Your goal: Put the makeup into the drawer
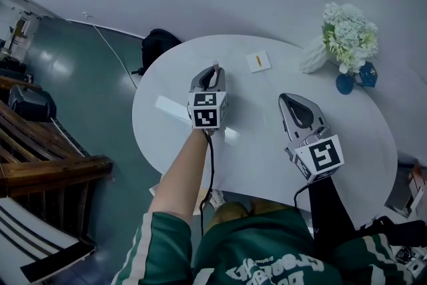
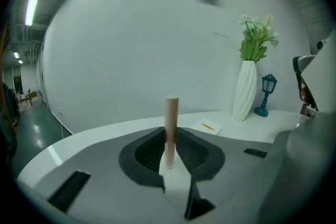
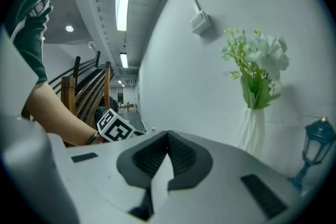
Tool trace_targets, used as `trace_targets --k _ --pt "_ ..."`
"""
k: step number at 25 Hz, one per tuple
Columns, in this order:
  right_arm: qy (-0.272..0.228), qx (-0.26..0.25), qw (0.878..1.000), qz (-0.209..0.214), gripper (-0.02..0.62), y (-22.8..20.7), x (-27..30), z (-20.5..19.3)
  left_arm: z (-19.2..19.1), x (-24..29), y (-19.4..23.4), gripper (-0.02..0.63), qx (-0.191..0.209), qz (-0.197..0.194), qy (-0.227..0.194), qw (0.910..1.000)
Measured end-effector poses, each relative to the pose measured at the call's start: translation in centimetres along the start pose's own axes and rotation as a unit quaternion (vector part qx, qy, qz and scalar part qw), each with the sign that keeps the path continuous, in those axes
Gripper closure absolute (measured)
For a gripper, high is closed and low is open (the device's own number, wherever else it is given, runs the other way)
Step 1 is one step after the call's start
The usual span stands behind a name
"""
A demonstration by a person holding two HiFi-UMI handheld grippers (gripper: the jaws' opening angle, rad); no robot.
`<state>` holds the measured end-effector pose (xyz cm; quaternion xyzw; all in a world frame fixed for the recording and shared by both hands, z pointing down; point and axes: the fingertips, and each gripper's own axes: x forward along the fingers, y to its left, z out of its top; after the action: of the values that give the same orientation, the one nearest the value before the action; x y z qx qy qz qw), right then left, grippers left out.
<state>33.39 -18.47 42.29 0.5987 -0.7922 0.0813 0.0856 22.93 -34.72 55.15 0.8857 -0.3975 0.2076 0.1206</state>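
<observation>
The left gripper [image 2: 170,136] has its jaws shut tight on the makeup tube [image 2: 171,113], which stands upright between them over the round white table [image 1: 267,163]. The right gripper [image 3: 167,139] is closed with nothing in it. I think this is the picking-up step. Next the tube must go to the drawer, but I cannot see a drawer. I count one tube, two grippers, one vase of flowers [image 2: 245,89], one small blue lantern [image 2: 264,94] and one small card [image 1: 258,61]

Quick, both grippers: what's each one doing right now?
The left gripper is closed on the upright makeup tube.
The right gripper is closed, with nothing between its jaws.
</observation>
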Motion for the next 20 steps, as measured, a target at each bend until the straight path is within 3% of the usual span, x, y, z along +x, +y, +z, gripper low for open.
trace_targets --k 8,15,20 --pt "-0.019 -0.006 0.999 0.045 0.592 4.4 0.8 1.2 1.6 -8.1 2.3 0.541 -0.028 0.045 -0.057 0.9970" --pt "-0.037 -0.020 0.992 0.119 0.591 12.9 2.7 2.9 0.3 -19.6 6.2 0.541 -0.029 0.123 -0.081 0.9887" --pt "-0.051 -0.026 0.983 0.174 0.591 19.9 3.6 4.2 -0.6 -28.3 9.1 0.541 -0.061 0.179 -0.103 0.9766"
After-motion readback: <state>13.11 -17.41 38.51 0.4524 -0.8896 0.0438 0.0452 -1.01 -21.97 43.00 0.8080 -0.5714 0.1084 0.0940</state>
